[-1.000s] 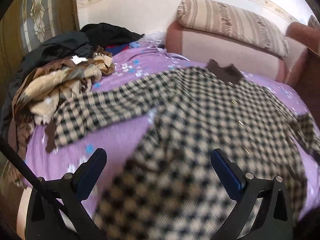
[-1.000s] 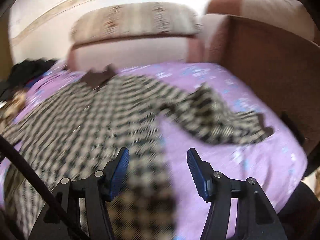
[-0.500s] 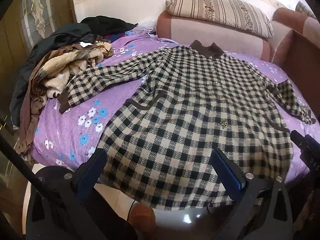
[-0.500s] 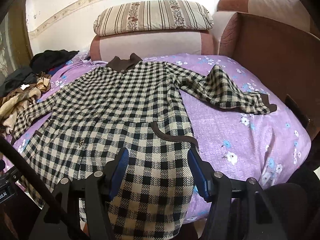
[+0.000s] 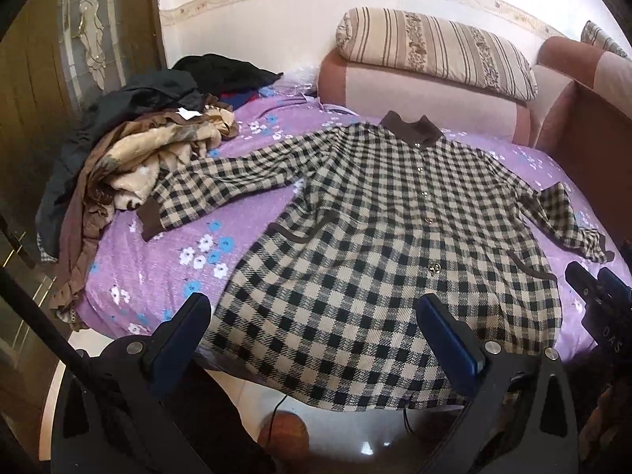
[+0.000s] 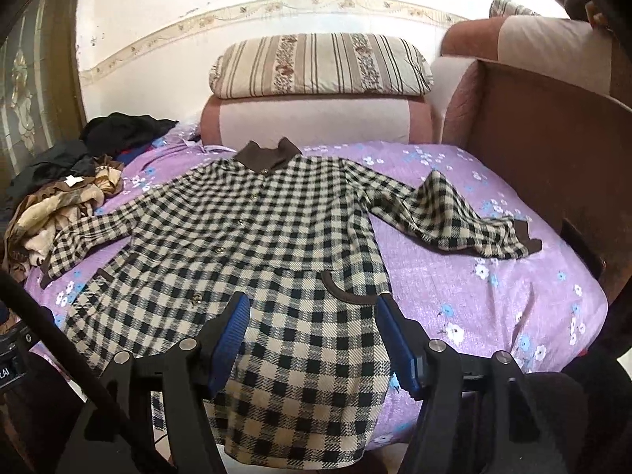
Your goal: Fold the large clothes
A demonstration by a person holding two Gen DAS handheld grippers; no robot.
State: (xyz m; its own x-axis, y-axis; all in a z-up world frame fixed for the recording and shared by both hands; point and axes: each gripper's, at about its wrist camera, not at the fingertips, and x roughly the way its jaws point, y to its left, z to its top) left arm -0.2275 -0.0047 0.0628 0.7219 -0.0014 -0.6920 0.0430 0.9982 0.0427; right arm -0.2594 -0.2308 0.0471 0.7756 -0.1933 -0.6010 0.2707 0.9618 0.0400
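We see a long beige-and-black checked coat with a brown collar (image 5: pixel 379 237) lying flat, buttons up, on a purple floral bedsheet (image 5: pixel 158 260), hem over the near edge. Our left gripper (image 5: pixel 316 335) and right gripper (image 6: pixel 316 335) hover wide open, holding nothing.

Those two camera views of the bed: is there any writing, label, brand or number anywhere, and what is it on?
"DAS" — pale letters on the black body of the right gripper, seen at the left camera's right edge.
Pale marks on the black device at the right camera's left edge: cut off, not readable.
White tag on the clothes pile: no writing can be made out.
Checked coat: no text visible.
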